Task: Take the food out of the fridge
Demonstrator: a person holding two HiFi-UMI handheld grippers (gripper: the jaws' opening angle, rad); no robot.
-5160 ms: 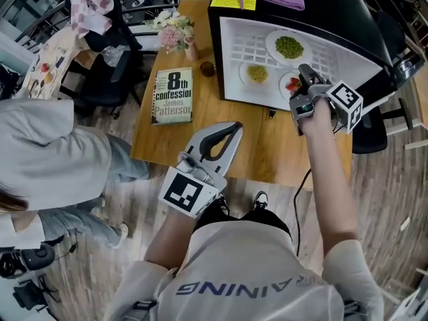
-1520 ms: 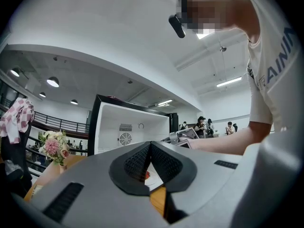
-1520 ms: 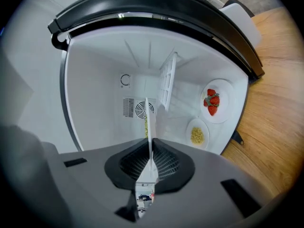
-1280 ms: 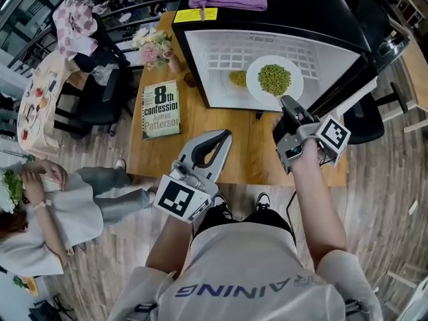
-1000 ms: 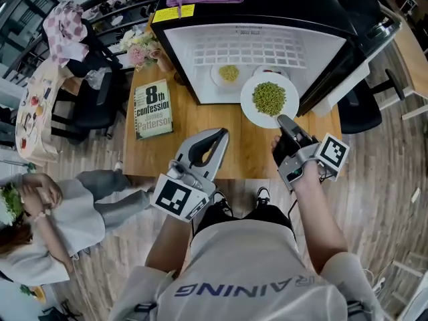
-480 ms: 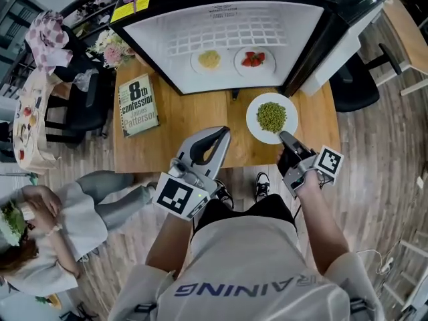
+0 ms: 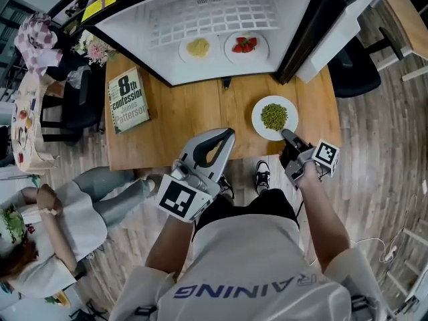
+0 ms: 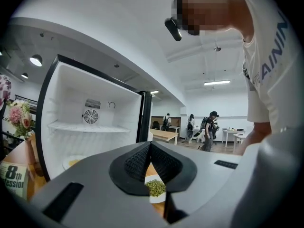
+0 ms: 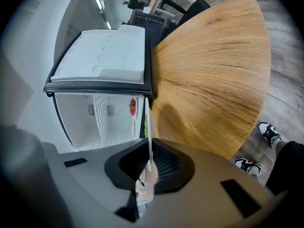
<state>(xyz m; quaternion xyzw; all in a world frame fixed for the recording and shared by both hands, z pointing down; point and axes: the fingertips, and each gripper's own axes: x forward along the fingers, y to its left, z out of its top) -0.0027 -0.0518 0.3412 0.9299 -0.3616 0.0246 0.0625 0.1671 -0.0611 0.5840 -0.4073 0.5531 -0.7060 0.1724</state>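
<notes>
Jaws: right gripper [image 7: 287, 135] pinches the pea plate [image 7: 274, 117] by its rim; left gripper [image 7: 226, 134] is pressed together, holding nothing | Where: pea plate is out of the fridge [image 7: 221, 19], low over the bench [image 7: 194, 112] | Left to do: yellow food plate [image 7: 198, 47] and strawberry plate [image 7: 246, 45] sit inside.

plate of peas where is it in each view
Head view: plate of peas right of centre, over the table, right gripper on its rim.
Left gripper view: plate low centre, beyond the jaws.
Right gripper view: plate edge-on between the jaws.
Shared: the open fridge.
</notes>
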